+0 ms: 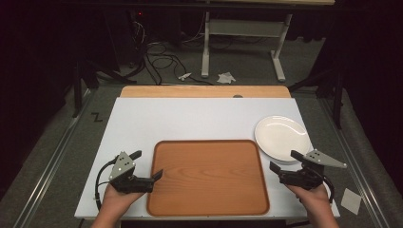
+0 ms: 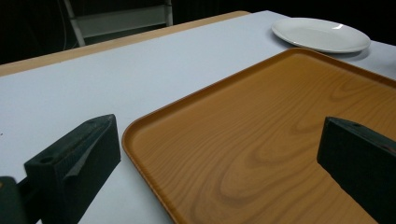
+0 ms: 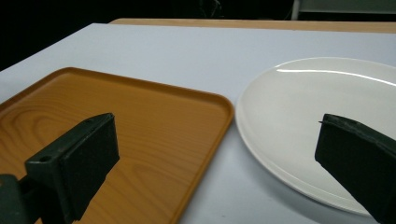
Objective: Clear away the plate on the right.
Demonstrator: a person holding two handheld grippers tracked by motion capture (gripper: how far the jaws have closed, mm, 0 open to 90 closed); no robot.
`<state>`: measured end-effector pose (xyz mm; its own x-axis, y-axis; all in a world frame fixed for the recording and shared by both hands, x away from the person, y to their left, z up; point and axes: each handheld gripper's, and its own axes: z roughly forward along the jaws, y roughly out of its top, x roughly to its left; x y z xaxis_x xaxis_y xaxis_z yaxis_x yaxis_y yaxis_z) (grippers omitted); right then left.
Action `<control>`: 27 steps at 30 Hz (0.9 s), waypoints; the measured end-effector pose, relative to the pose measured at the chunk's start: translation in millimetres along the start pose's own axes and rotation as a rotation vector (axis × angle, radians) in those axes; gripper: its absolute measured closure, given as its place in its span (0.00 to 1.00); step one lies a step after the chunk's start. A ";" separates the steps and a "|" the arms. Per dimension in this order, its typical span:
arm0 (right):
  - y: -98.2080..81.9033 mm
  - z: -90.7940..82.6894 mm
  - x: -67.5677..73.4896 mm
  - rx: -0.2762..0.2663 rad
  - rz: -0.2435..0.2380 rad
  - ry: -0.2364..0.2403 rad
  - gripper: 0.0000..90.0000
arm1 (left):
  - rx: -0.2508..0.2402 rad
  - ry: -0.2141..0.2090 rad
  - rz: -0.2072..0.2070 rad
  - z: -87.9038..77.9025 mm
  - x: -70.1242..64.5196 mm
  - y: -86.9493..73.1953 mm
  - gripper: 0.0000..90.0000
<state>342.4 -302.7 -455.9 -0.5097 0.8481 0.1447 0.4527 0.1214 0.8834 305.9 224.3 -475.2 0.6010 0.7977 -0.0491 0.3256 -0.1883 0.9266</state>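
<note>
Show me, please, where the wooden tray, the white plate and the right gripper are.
wooden tray (image 1: 209, 178): high view, middle of its bare floor.
white plate (image 1: 280, 137): high view, centre of its bare face.
right gripper (image 1: 283, 160): high view, midway between its open fingertips.

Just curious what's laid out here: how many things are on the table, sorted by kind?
Tray: 1, brown, wood-look
Plate: 1, white
Claw: 2, the left claw and the right claw, both open
Total: 4

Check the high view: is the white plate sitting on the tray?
No, the white plate lies on the table beside the tray, off its far right corner.
</note>
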 end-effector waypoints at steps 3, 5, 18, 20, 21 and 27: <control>-0.6 -6.1 -9.8 -0.010 0.007 -0.030 0.01 | -0.002 -0.002 0.001 0.3 0.6 0.4 0.00; -1.1 -11.4 -16.9 -0.012 0.007 -0.052 0.01 | -0.006 -0.004 -0.005 1.0 1.3 0.7 0.00; -10.6 -35.7 -50.1 -0.034 0.080 -0.132 0.01 | -0.002 -0.007 -0.017 2.2 2.6 0.3 0.00; -9.2 -33.0 -46.2 -0.029 0.064 -0.125 0.01 | -0.001 -0.009 -0.018 2.7 2.7 0.0 0.00; -9.2 -33.0 -46.2 -0.029 0.064 -0.125 0.01 | -0.001 -0.009 -0.018 2.7 2.7 0.0 0.00; 9.2 -21.7 -25.7 -0.013 0.014 -0.102 0.01 | -0.013 -0.005 -0.026 2.3 3.9 0.3 0.01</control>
<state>343.8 -334.6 -441.8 -0.4260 0.8978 0.1114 0.4496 0.1032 0.8873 310.0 226.0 -476.0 0.5964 0.7991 -0.0753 0.3314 -0.1598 0.9299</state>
